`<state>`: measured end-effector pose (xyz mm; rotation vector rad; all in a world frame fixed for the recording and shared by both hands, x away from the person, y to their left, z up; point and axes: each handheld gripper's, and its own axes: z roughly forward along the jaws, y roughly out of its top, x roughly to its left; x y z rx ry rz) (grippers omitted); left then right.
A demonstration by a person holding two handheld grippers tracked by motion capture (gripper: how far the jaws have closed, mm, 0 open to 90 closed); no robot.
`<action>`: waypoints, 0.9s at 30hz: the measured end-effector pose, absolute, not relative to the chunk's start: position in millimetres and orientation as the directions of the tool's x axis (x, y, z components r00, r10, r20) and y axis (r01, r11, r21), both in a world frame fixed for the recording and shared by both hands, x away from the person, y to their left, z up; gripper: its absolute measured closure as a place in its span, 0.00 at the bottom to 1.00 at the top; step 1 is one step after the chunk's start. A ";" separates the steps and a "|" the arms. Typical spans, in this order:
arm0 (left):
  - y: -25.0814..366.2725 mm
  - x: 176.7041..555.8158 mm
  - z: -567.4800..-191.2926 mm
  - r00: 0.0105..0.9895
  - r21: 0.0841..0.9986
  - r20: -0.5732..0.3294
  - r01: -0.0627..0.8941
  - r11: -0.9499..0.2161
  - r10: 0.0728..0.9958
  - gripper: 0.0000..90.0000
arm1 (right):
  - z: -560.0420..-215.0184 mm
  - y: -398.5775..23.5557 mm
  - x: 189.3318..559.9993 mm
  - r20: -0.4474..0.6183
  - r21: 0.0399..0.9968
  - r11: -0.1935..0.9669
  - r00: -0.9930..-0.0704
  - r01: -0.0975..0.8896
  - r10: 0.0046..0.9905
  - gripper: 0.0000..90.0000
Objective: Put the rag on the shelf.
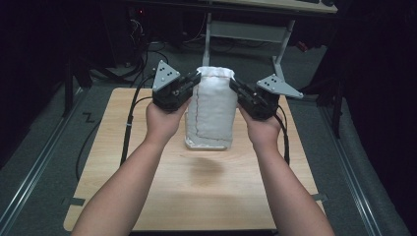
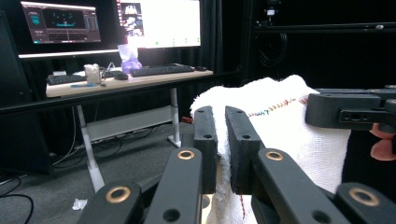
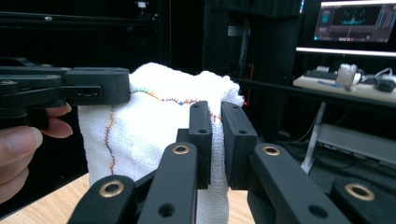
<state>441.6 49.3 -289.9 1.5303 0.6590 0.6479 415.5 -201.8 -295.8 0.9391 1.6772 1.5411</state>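
A white towel (image 1: pixel 211 108) with coloured stitching hangs lifted above the wooden table (image 1: pixel 123 162), its lower edge near the tabletop. My left gripper (image 1: pixel 194 81) is shut on the towel's upper left corner, and my right gripper (image 1: pixel 235 86) is shut on its upper right corner. In the left gripper view the towel (image 2: pixel 285 116) is pinched between the black pads (image 2: pixel 205 140), with the other gripper (image 2: pixel 348 112) at the right. In the right gripper view the cloth (image 3: pixel 149 121) runs between the pads (image 3: pixel 201 135), and the other gripper (image 3: pixel 65 91) and a hand sit at the left.
A desk (image 2: pixel 126 81) with monitors, keyboards and small items stands beyond the table; its white legs (image 1: pixel 282 44) rise on the dark floor. Cables (image 1: pixel 130 123) trail off the table's left side. Metal rails (image 1: pixel 29 172) run along the floor on both sides.
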 end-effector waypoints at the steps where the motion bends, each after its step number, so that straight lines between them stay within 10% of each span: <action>1: 48.8 444.5 -290.3 0.672 0.998 0.020 0.029 -0.053 0.740 0.93 | -295.8 -201.8 415.5 -0.003 0.997 0.046 -0.520 0.069 0.854 0.93; 27: 38.0 512.9 -305.1 0.612 0.994 0.031 0.066 -0.090 0.790 0.93 | -303.2 -203.0 485.8 -0.023 0.988 0.096 -0.504 0.119 0.864 0.93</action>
